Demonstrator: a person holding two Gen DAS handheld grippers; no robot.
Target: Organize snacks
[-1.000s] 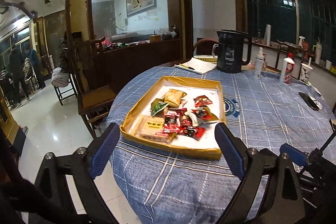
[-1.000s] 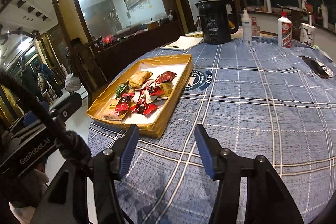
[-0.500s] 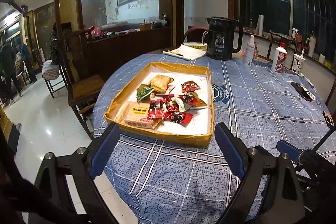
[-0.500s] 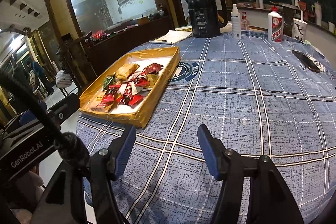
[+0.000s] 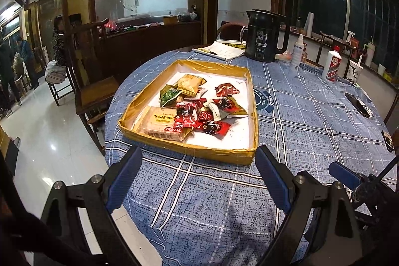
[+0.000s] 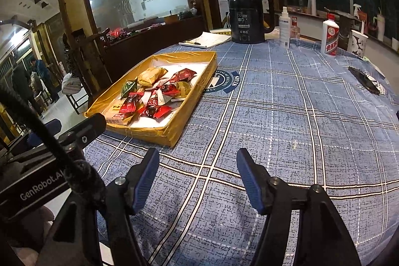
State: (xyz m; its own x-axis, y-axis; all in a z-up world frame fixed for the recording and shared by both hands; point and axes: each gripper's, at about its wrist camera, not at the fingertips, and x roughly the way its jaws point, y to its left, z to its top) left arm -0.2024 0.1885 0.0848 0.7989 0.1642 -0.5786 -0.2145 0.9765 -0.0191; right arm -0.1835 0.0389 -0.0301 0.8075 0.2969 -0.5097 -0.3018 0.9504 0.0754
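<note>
A shallow yellow cardboard tray [image 5: 189, 152] lies on the blue plaid tablecloth and holds several snack packets [image 5: 197, 104]: red wrappers, a green one, a tan one and a beige bar. The tray also shows in the right wrist view [image 6: 179, 127] at left of centre, with the snack packets [image 6: 154, 94] inside. My left gripper [image 5: 197, 175] is open and empty, just short of the tray's near wall. My right gripper [image 6: 197, 176] is open and empty above bare cloth, right of the tray's near corner.
A black kettle [image 5: 265, 38], a notepad [image 5: 219, 50], a spray bottle [image 5: 298, 52], a white bottle [image 5: 331, 65] and a paper cup [image 5: 354, 70] stand at the far side. A dark packet [image 6: 366, 80] lies at right. A wooden chair [image 5: 92, 81] stands left of the table edge.
Both grippers have pulled back a little from the tray and risen, so the tray sits further ahead. Both stay open and empty. The snacks have not moved.
</note>
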